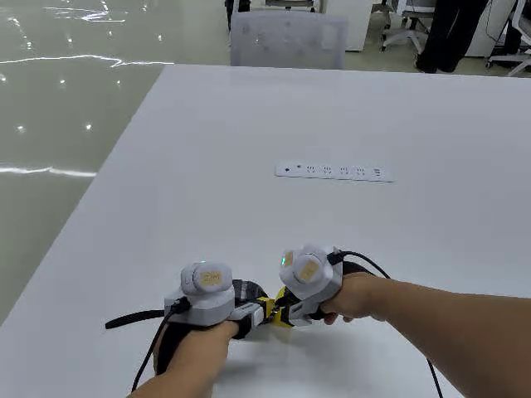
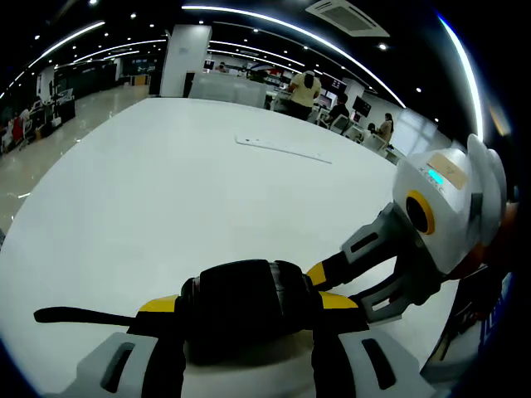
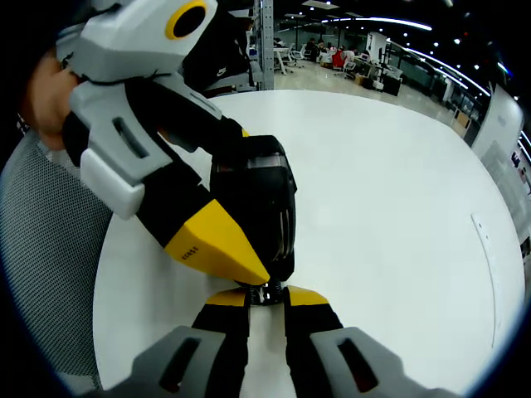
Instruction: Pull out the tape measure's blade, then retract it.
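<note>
Tape measure (image 2: 249, 298): black case, low over the white table (image 1: 249, 149) at its near edge, between both grippers.
Left gripper (image 2: 247, 313): jaws clenched across the case from both sides; yellow fingertips (image 2: 158, 305) pressed to it.
Right gripper (image 3: 266, 298): jaws nearly together, pinching the metal blade hook (image 3: 265, 292) right at the case mouth.
Blade: hardly any length showing.
Strap (image 2: 75, 316): black, trailing from the case across the table.
Power strip (image 1: 333, 172): flat mid-table, well apart.
</note>
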### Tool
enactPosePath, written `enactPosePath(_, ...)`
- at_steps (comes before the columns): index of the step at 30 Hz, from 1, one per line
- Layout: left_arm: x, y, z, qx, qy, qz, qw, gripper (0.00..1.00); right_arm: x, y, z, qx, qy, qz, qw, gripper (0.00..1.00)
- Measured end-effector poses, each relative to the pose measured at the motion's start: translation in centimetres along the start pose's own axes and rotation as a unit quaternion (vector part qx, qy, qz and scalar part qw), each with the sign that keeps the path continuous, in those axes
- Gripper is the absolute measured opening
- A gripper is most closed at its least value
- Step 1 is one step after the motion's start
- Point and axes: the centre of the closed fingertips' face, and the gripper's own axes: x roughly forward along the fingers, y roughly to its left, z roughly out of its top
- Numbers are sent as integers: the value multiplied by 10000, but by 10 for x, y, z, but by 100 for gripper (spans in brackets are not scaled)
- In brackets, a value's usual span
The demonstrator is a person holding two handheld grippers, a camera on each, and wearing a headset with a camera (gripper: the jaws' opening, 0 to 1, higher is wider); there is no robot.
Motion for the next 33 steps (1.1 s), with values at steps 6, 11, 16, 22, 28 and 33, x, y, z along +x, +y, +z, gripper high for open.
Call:
enactPosePath(6,0,0,-1,3,4,-11,10000,59,-2,3,0,-71,9,25,10000,14)
enactPosePath(11,0,-1,-1,49,25,-24,10000,60,-1,2,0,23,-47,-90,9999,15)
enactPosePath(16,0,-1,-1,186,67,-207,9996,60,-5,-5,-2,294,-214,-548,9978,22)
enactPosePath(22,-3,1,9,357,-70,-649,9972,66,-10,-7,-7,483,-303,-823,9950,35)
enactPosePath(28,-15,23,29,792,-387,-1047,9906,82,-33,-10,-21,1176,-577,-1123,9850,52)
enactPosePath(33,-36,18,41,1373,-865,-1753,9710,100,-60,-7,-38,1332,-759,-1323,9793,58)
